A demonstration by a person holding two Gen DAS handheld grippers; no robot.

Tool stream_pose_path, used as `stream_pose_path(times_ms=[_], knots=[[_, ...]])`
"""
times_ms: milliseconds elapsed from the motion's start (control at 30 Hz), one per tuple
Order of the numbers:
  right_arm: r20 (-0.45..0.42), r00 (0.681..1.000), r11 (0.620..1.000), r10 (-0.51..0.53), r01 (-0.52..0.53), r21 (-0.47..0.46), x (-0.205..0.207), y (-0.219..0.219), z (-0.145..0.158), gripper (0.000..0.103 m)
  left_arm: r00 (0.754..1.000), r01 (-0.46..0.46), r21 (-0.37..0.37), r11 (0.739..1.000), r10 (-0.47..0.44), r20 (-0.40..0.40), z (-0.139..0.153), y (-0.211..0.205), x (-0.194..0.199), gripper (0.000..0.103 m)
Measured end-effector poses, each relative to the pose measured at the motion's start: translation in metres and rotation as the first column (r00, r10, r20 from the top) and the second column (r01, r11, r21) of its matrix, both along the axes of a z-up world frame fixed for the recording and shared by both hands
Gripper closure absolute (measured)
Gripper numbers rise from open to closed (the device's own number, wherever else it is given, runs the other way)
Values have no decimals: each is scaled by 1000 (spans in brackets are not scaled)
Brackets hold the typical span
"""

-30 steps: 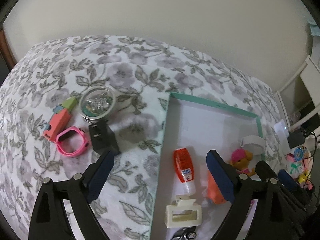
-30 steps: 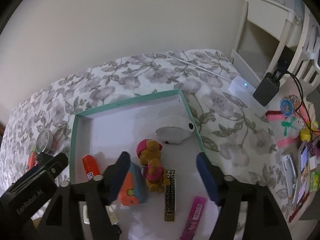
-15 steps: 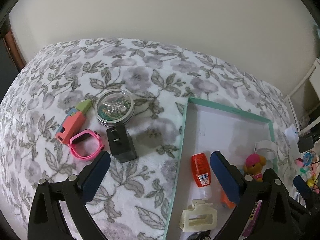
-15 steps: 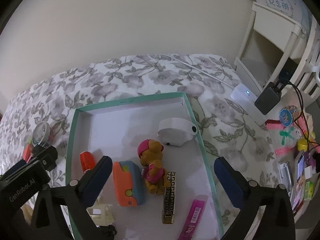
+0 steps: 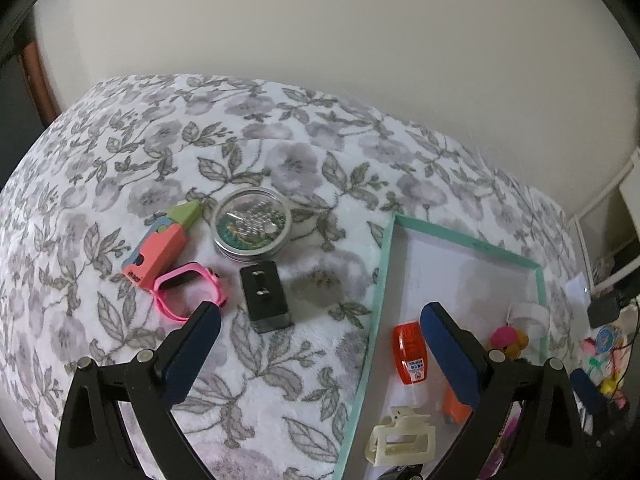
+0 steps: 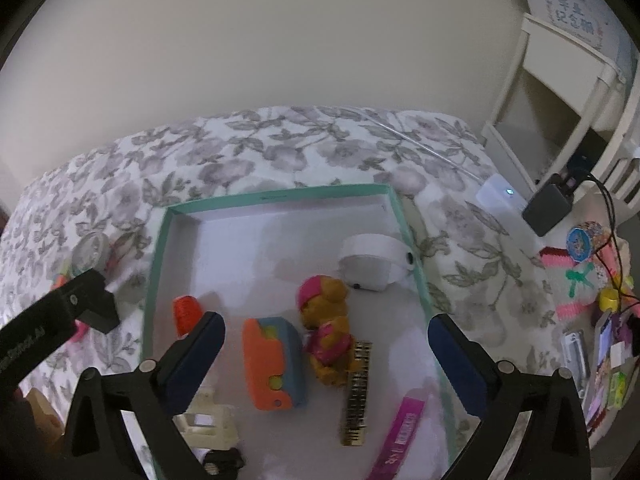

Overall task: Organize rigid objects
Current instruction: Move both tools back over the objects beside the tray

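Note:
On the flowered blanket lie a black charger block [image 5: 265,297], a pink watch [image 5: 188,291], a coral and green toy block [image 5: 160,249] and a round tin of beads [image 5: 251,227]. My left gripper [image 5: 320,356] hangs open just in front of the charger, empty. The teal-rimmed tray [image 6: 158,264] holds an orange and blue block [image 6: 273,364], a toy bear [image 6: 326,328], a white band [image 6: 372,262], a gold comb [image 6: 357,392], a pink strip [image 6: 398,436], an orange-capped bottle [image 5: 410,354] and a cream hair clip [image 5: 402,440]. My right gripper [image 6: 326,364] stands open over the tray, touching nothing.
A wall runs behind the bed. To the right are a white shelf unit [image 6: 560,92], a white hub [image 6: 500,196], a black adapter [image 6: 548,208] with cables, and a heap of small colourful trinkets [image 6: 588,280]. Bare blanket lies beyond the tray and tin.
The right gripper's jaws have spread wide and let go of the orange and blue block, which now lies in the tray. The left gripper has shifted left, from over the tray edge toward the loose items.

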State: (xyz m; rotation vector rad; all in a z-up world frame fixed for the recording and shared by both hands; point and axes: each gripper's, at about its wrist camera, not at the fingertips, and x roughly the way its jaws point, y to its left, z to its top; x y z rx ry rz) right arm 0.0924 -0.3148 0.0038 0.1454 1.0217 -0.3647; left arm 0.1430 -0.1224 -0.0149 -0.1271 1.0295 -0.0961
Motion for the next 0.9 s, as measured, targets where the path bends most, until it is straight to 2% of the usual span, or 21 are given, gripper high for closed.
stream_pose_path(times_ms=[167,533,800,900], knots=[[25,998,997,53,-54,49,6,22,7,0,998,-58,-5,998,58,-4,3,24,3,3],[19,979,973,203,-204,108,21,82,2,0,987,-157,60,986,155,40,14,76,1,3],[11,968,962,252,-252,102,25,105,0,0,975,-221,74,973,221,3,-1,111,3,3],[10,962,956,274,-273,106,27,114,-2,0,972,-236,130,963,236,15,-6,121,2,3]])
